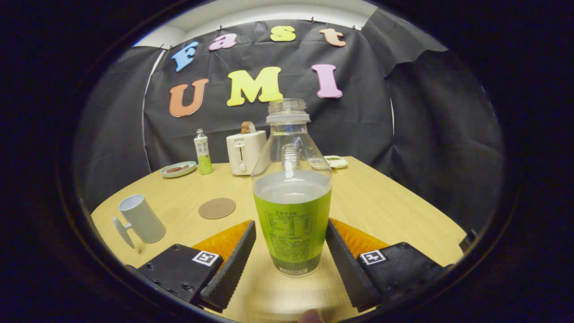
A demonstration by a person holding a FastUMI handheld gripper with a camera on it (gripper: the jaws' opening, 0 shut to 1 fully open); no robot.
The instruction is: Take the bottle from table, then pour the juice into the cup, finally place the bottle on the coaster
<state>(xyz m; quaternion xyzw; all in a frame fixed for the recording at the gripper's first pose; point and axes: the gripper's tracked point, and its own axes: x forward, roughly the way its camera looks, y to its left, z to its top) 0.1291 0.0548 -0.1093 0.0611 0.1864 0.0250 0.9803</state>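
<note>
Green-labelled and uncapped, the bottle (291, 197) stands upright on the table (394, 206) between the fingers of your claw (290, 258), which is spread wide with a gap on each side, so nothing is grasped yet. By my reading all three steps remain: lift, pour, set down. Clear above the label, it looks roughly half full. Ahead to the left, the cup (141, 220) leans tilted and the coaster (217, 208) lies bare.
</note>
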